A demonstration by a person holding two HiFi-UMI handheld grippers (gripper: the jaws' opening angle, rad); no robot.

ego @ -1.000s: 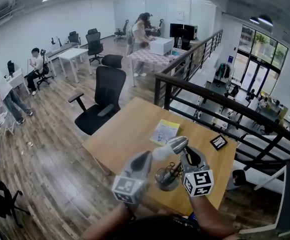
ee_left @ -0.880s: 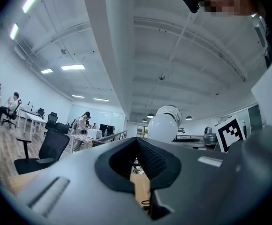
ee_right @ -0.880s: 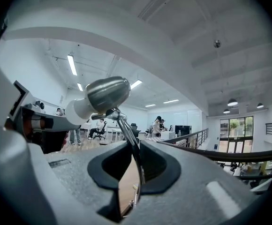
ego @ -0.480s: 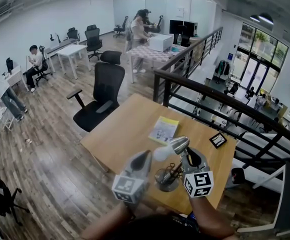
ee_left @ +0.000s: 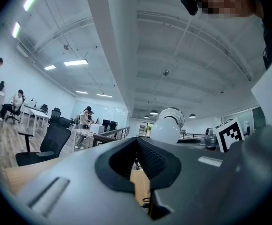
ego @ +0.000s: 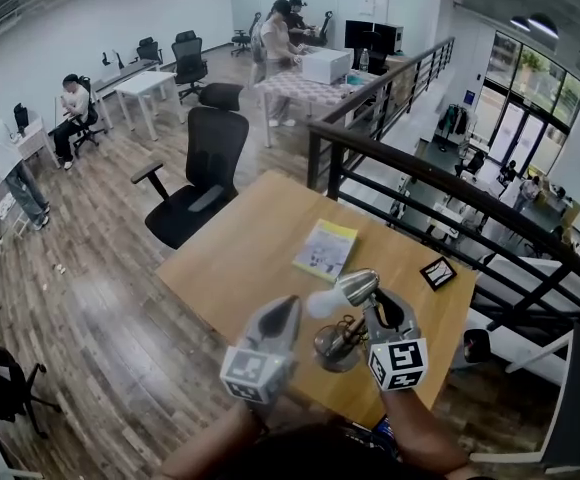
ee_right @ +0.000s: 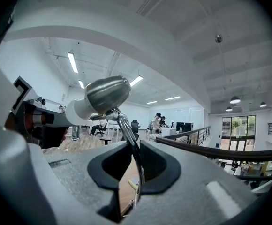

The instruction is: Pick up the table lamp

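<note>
The right claw [ee_right: 131,165] is pinched on the thin metal stem [ee_right: 128,135] of the table lamp [ego: 355,288]. The stem runs up between its two dark pads and lies against the right one. Above the claw the stem bends over to the lamp's chrome head [ee_right: 109,93], which points to the left with a white bulb [ego: 322,303] at its end. In the head view the right claw [ego: 382,308] grips the stem just above the lamp's round base [ego: 338,346]. The base is over the table [ego: 240,258] close to its near edge; whether it rests on the wood or hangs clear of it cannot be told. The left claw [ee_left: 137,158] is pressed together at the tips with nothing between its pads. It points level just left of the lamp, and the bulb [ee_left: 164,130] shows right behind its tip. In the head view the left claw [ego: 285,313] is apart from the lamp. A yellow-and-white booklet [ego: 325,249] lies flat near the middle of the table. A small dark-framed square item [ego: 437,273] lies near the right corner. A black office chair [ego: 205,173] stands at the table's far-left edge. A dark railing [ego: 420,183] runs along the far-right edge. Beyond them are white desks and several people on a wooden floor.
</note>
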